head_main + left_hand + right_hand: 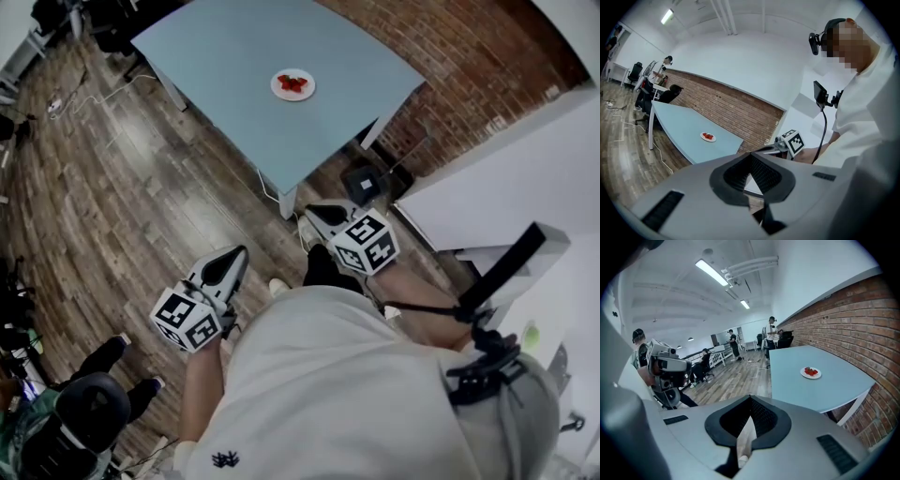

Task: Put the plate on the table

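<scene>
A small round white plate [292,84] with red pieces on it sits on the far pale-blue tabletop [216,75]. Near the person, the left hand-held gripper [234,258] and right hand-held gripper [317,213] are both clenched and empty.

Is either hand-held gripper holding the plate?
No: the plate rests on the blue table, well away from the left hand-held gripper and right hand-held gripper.
</scene>
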A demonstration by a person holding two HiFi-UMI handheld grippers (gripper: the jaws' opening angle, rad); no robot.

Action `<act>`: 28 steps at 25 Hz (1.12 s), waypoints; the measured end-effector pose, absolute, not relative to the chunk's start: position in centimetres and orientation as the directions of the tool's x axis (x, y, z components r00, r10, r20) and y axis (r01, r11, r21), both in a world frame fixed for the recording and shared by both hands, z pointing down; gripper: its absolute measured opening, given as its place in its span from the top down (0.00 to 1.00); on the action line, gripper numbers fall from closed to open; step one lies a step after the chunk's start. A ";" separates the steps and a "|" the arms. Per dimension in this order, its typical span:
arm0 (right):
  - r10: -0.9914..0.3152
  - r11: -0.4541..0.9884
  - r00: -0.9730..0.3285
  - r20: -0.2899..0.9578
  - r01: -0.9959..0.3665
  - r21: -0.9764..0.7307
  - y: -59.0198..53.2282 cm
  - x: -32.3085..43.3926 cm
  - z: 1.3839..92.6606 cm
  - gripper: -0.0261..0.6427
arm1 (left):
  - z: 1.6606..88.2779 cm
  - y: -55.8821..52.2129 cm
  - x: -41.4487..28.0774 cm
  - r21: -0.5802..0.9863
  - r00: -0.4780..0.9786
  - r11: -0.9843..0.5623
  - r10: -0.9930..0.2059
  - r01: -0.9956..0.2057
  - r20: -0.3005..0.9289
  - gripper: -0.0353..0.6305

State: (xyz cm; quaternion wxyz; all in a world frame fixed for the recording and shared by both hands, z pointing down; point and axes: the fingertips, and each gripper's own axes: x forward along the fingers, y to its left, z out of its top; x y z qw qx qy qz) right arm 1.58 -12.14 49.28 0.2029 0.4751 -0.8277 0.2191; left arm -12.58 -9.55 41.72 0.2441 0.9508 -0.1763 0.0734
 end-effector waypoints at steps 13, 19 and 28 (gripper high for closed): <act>-0.671 0.559 -0.525 0.524 -0.822 -0.109 -11.6 -2.6 47.5 0.95 | 42.4 -9.1 -14.5 0.425 0.919 -0.816 -0.323 -0.391 0.225 0.95; -0.667 0.578 -0.538 0.515 -0.810 -0.098 -11.6 -3.5 46.7 0.95 | 42.1 -8.9 -14.9 0.422 0.917 -0.816 -0.331 -0.396 0.222 0.95; -0.650 0.589 -0.543 0.532 -0.802 -0.100 -11.2 -3.9 47.2 0.95 | 42.2 -8.8 -15.3 0.426 0.914 -0.811 -0.332 -0.402 0.231 0.95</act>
